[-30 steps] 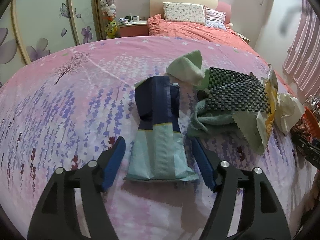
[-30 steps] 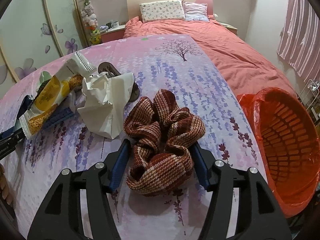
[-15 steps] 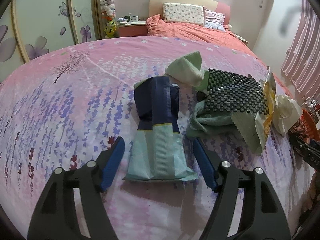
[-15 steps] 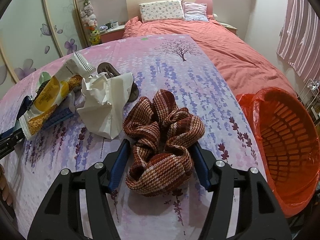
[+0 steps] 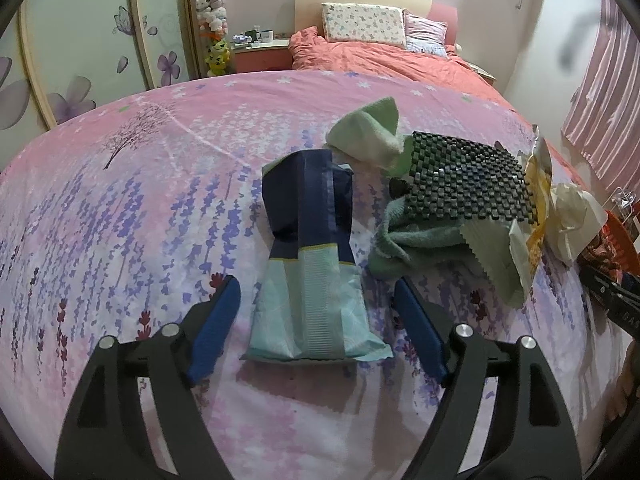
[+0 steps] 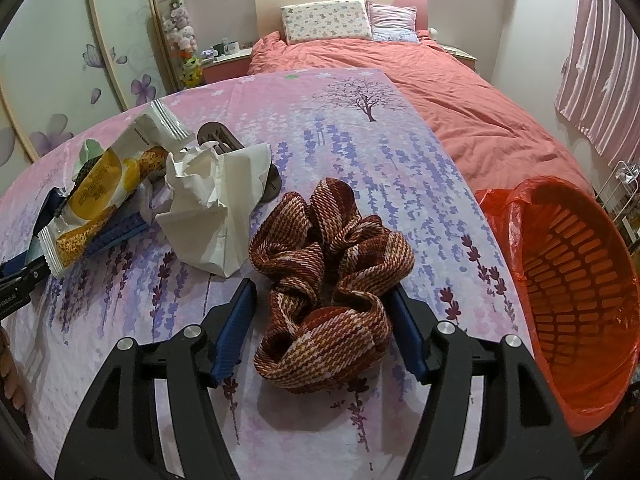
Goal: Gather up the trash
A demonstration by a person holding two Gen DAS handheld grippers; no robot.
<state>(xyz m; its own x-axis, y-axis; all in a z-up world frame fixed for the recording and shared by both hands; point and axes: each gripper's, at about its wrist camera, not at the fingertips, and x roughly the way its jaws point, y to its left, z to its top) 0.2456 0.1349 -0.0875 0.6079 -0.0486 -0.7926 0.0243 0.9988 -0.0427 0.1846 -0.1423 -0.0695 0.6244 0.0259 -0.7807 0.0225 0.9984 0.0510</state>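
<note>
A navy and pale green empty wrapper (image 5: 310, 256) lies flat on the pink floral cloth. My left gripper (image 5: 316, 288) is open, its blue fingers either side of the wrapper's near end. A yellow and white snack wrapper (image 6: 102, 196) and crumpled white paper (image 6: 216, 208) lie left of a red-brown woven scrunchie (image 6: 332, 280). My right gripper (image 6: 322, 294) is open, its fingers either side of the scrunchie. An orange basket lined with a red bag (image 6: 576, 296) stands at the right edge.
A green towel (image 5: 424, 236) with a dark beaded mat (image 5: 464, 180) on it lies right of the navy wrapper. A metal tool (image 6: 224, 140) sits behind the paper. A bed with pillows (image 6: 324, 20) is behind the table.
Both grippers stay open and have barely shifted. Nothing was taken hold of or moved.
</note>
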